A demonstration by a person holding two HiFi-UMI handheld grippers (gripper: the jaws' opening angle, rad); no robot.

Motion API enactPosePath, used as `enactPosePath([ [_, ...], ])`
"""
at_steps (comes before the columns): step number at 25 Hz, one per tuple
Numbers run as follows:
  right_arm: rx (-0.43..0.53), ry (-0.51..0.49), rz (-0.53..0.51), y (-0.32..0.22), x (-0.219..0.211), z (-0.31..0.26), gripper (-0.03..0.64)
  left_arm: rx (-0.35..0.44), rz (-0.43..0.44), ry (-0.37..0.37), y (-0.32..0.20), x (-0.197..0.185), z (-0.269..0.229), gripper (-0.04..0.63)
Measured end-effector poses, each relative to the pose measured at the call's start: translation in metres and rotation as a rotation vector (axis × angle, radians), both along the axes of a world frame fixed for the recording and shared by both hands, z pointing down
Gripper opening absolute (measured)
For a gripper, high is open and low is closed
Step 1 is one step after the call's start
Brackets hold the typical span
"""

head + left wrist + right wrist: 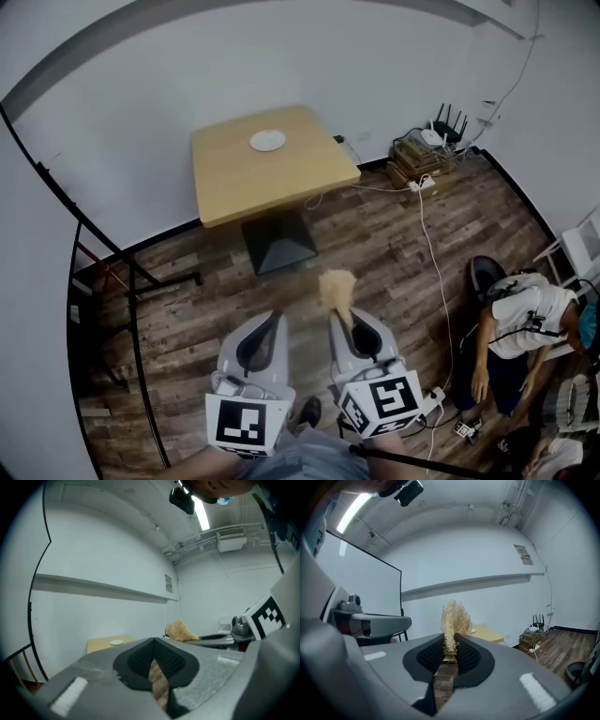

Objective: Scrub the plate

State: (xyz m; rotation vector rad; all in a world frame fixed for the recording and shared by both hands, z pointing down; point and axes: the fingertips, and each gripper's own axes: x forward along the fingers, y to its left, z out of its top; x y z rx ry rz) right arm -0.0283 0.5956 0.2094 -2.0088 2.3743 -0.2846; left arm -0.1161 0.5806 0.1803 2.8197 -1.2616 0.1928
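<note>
Ahead, plate [267,141] on wooden table [281,183]; plank floor [384,244]; right tongs [450,648] pinch scrubber [453,619].

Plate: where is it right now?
Head view, top centre: the plate sits on the wooden table, near its far edge by the wall.

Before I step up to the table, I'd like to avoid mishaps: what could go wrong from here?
1. The plate lies loose on the wooden table; with the left gripper shut and empty, scrubbing may slide it.
2. The right gripper pinches the fibre scrubber only by its lower end; it might slip out.
3. A white cable crosses the floor beside the table: possible trip.
</note>
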Motion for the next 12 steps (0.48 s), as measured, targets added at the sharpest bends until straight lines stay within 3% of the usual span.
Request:
enactPosePath([
  [6, -0.051, -0.011, -0.027, -0.030, -0.002, 0.023, 0.051, -0.043, -0.033, 0.002, -0.039, -0.003, 0.017, 0.020],
  [12, -0.069, -0.016, -0.078, -0.105, -0.005, 0.026, 0.051, -0.032, -0.053, 0.012, -0.115, 0.000, 0.017, 0.020],
])
